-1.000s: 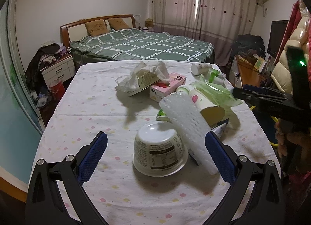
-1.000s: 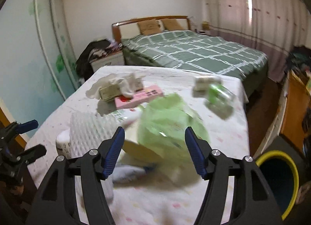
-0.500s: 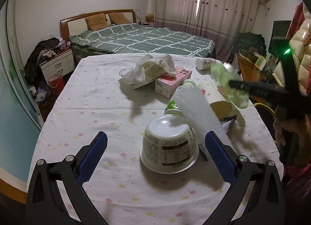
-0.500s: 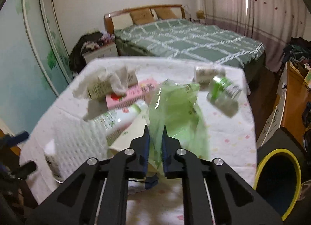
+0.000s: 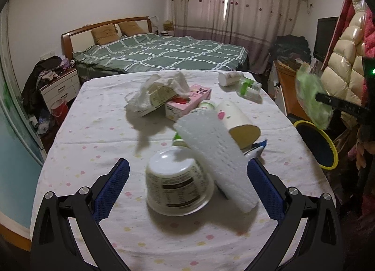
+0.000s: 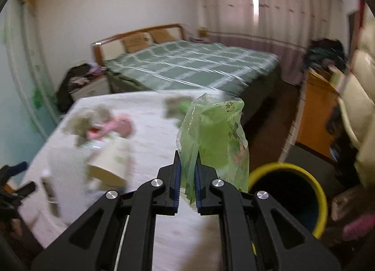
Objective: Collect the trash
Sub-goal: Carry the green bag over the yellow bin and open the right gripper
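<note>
My right gripper is shut on a green plastic bag and holds it in the air at the table's right edge, just left of a yellow-rimmed bin. The bag and bin also show in the left wrist view. My left gripper is open, low over the table, with an upturned white bowl and a white foam sleeve between its fingers.
The table carries a paper cup, a pink box, crumpled white wrapping and two small bottles. A bed stands behind. An orange cabinet and hanging coats are at the right.
My right gripper closed on the green bag, lifted it off the table and carried it right toward the bin. My left gripper stayed open near the bowl.
</note>
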Action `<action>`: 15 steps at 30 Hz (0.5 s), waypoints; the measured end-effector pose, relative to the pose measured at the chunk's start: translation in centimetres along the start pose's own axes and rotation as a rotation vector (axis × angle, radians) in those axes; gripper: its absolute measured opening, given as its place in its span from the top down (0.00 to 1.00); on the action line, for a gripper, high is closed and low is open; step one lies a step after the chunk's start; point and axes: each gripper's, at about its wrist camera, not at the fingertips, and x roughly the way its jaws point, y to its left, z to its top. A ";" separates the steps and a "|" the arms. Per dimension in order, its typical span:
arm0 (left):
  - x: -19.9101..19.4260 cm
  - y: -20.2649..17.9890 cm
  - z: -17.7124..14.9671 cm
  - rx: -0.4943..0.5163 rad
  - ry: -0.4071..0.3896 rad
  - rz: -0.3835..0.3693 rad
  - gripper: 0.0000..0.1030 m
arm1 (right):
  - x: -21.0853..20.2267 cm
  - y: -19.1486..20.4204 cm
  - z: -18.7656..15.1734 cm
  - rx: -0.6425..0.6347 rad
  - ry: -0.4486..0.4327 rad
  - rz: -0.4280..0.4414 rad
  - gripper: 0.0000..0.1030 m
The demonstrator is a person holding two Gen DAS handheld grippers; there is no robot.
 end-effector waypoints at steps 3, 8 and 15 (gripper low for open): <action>0.2 -0.8 0.1 0.017 0.005 -0.004 0.04 | 1.0 -4.0 -1.6 0.056 0.049 -0.082 0.89; 0.2 -1.6 0.5 0.028 0.005 -0.006 0.04 | 4.5 -9.4 -4.1 0.140 0.152 -0.175 0.87; 0.6 -2.2 1.0 0.037 0.007 0.006 0.04 | 8.7 -12.9 -6.5 0.195 0.250 -0.240 0.78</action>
